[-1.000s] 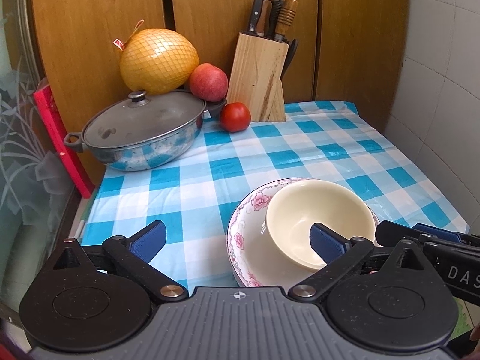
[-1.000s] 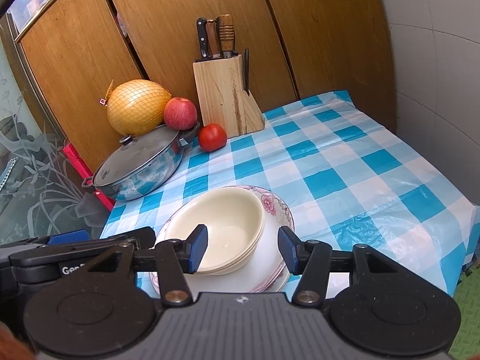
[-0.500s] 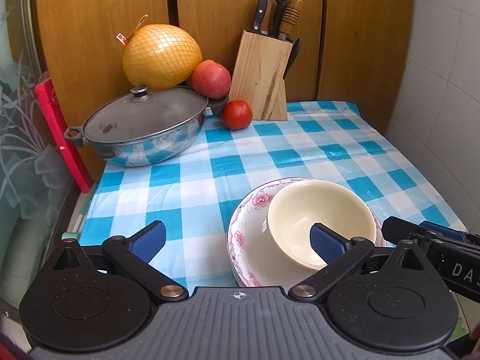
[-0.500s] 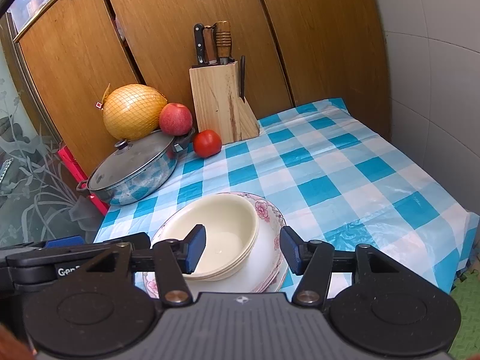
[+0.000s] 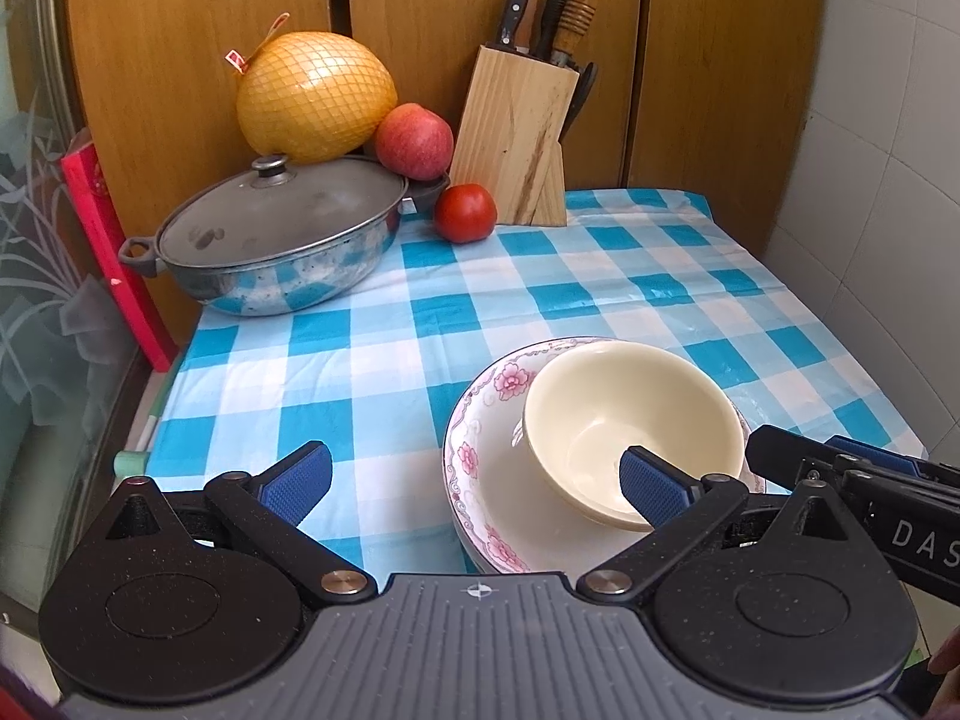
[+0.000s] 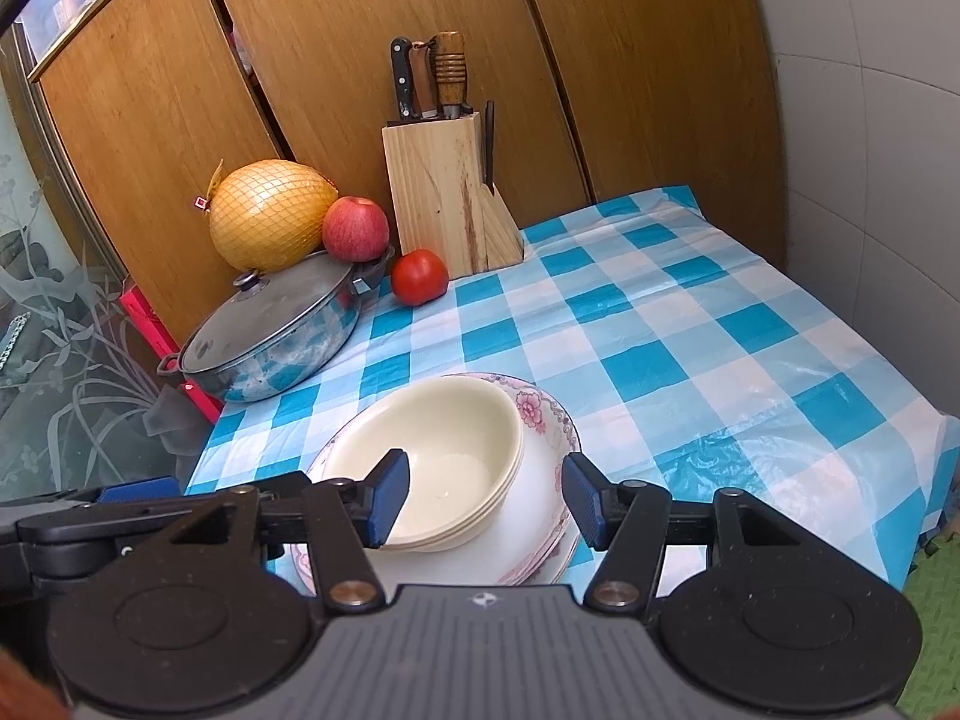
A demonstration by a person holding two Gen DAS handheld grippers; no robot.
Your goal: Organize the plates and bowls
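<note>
Cream bowls (image 5: 624, 420) are nested in a stack and sit on white plates with pink flower rims (image 5: 480, 456) near the table's front edge; the stack also shows in the right wrist view (image 6: 444, 450), on the plates (image 6: 543, 414). My left gripper (image 5: 474, 483) is open and empty, held above the front edge just before the stack, its right finger over the bowl. My right gripper (image 6: 483, 498) is open and empty, its fingers either side of the stack's near side, above it.
A lidded metal pot (image 5: 276, 246), a netted pomelo (image 5: 315, 96), an apple (image 5: 414, 141), a tomato (image 5: 465, 213) and a wooden knife block (image 5: 510, 138) stand along the back. A red board (image 5: 108, 252) leans at the left. Tiled wall on the right.
Both grippers have drawn back and up slightly from the stack; the bowls and plates have not moved. Both stay open.
</note>
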